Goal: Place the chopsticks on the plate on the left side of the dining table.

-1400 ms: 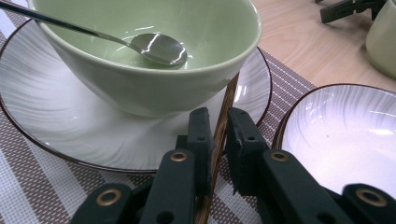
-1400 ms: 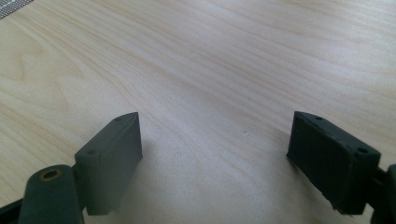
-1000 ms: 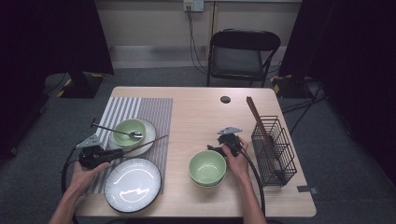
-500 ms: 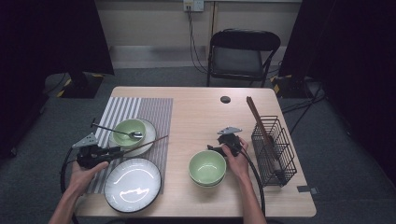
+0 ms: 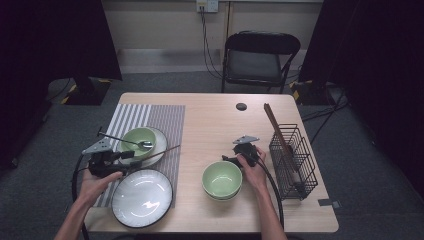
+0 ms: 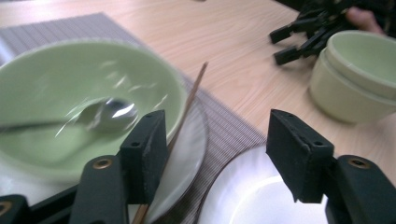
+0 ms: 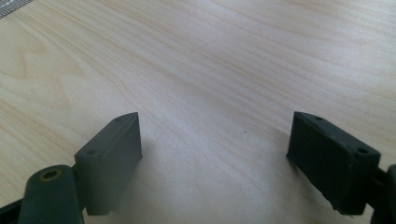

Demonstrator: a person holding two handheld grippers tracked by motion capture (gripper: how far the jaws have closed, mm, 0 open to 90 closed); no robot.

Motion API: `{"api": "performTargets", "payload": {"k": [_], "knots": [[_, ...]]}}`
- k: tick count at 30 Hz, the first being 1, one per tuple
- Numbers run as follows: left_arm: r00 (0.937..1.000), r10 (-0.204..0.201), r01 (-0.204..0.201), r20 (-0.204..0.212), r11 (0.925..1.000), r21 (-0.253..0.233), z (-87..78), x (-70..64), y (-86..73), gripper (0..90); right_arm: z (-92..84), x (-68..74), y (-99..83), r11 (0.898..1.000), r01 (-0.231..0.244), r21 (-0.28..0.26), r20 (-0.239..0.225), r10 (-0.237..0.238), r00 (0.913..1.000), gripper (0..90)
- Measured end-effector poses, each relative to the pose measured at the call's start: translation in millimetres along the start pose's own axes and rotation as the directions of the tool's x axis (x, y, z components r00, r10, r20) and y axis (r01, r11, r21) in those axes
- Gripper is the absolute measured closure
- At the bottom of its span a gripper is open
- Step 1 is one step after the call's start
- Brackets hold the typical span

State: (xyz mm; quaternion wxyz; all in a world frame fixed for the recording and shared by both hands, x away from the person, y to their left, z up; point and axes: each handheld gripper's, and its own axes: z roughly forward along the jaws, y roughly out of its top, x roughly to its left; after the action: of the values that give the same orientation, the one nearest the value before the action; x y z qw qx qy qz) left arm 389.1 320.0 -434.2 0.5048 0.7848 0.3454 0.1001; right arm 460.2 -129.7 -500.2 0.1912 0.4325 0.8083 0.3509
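Observation:
My left gripper [image 5: 128,157] [image 6: 217,133] is at the left of the table, and its jaws have just been opening. They stand wide apart now. A brown chopstick [image 5: 159,152] [image 6: 190,95] leans on the rim of the small plate [image 5: 159,145] [image 6: 189,154]. Its near end runs past the left pad [image 6: 147,140], loose and not pinched. On that plate sits a green bowl [image 5: 137,136] [image 6: 70,93] with a metal spoon [image 5: 142,144] [image 6: 105,114] in it. My right gripper [image 5: 230,160] [image 7: 215,135] hovers open over bare wood beside stacked green bowls [image 5: 222,180] [image 6: 355,74].
A large white plate [image 5: 142,197] [image 6: 243,196] lies in front of my left hand, partly on the striped mat [image 5: 150,117]. A black wire basket [image 5: 295,160] holding chopsticks [image 5: 277,130] stands at the right. A small black disc [image 5: 241,106] lies near the far edge, before a folding chair [image 5: 260,57].
My left hand has lifted slightly and its jaws have spread apart. The chopstick stays resting on the small plate. The right hand has not moved.

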Motion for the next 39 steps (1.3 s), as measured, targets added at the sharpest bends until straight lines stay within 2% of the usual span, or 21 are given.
{"api": "performTargets", "payload": {"k": [3,7,9,13,17,19,20,24,26,29,32,39], "knots": [[0.9997,0.016,-0.016,0.016,0.9999,0.001,11.4,-8.2,11.5,36.5,-0.2,-1.2,1.1,1.0,0.011,0.007,-0.004,-0.011,0.9999,18.1],[0.9995,0.027,-0.028,0.018,0.9995,0.015,28.1,-19.3,23.0,36.2,-4.0,-3.6,3.1,1.0,0.005,0.004,0.028,-0.005,0.9996,21.0],[0.999,0.038,-0.039,0.023,0.9991,0.018,33.6,-24.6,25.4,36.9,-8.3,-5.6,3.8,1.0,-0.004,0.001,0.037,0.004,0.9993,22.8],[0.9989,0.032,-0.033,0.035,0.9992,0.023,44.2,-31.6,27.1,34.6,-16.2,-8.3,6.7,1.0,-0.015,-0.011,0.04,0.015,0.9991,25.1],[0.9984,0.039,-0.04,0.042,0.999,0.019,50.4,-36.2,33.5,33.2,-25.1,-9.4,11.2,0.999,-0.029,-0.042,0.054,0.031,0.9981,27.7],[0.9981,0.048,-0.049,0.039,0.9987,0.011,53.6,-38.3,38.1,32.3,-29.1,-10.6,16.4,0.998,-0.046,-0.042,0.017,0.047,0.9988,27.5],[0.9979,0.051,-0.052,0.038,0.9986,0.011,54.9,-39.4,39.8,32.3,-31.9,-9.8,19.4,0.997,-0.048,-0.061,0.003,0.049,0.9988,27.5],[0.9975,0.047,-0.046,0.053,0.9989,-0.007,57.4,-43.7,40.6,32.4,-43.3,-4.2,33.0,0.993,-0.032,-0.109,-0.036,0.028,0.999,27.6],[0.9971,0.055,-0.056,0.052,0.9984,0.008,58.6,-45.2,39.7,32.2,-48.4,-1.1,38.3,0.992,-0.028,-0.126,-0.061,0.021,0.9979,27.7],[0.9973,0.051,-0.051,0.053,0.9987,0.005,56.5,-43.8,38.3,31.7,-55.1,2.3,46.0,0.989,-0.036,-0.141,-0.102,0.022,0.9946,31.8],[0.9966,0.067,-0.067,0.049,0.9977,0.007,54.3,-41.3,35.7,31.6,-64.2,6.6,53.2,0.987,-0.027,-0.156,-0.13,0.006,0.9915,35.4],[0.9981,0.047,-0.047,0.04,0.9989,-0.006,48.7,-34.7,34.0,31.4,-90.2,7.4,66.0,0.977,-0.035,-0.21,-0.177,-0.003,0.9842,37.1]]}}
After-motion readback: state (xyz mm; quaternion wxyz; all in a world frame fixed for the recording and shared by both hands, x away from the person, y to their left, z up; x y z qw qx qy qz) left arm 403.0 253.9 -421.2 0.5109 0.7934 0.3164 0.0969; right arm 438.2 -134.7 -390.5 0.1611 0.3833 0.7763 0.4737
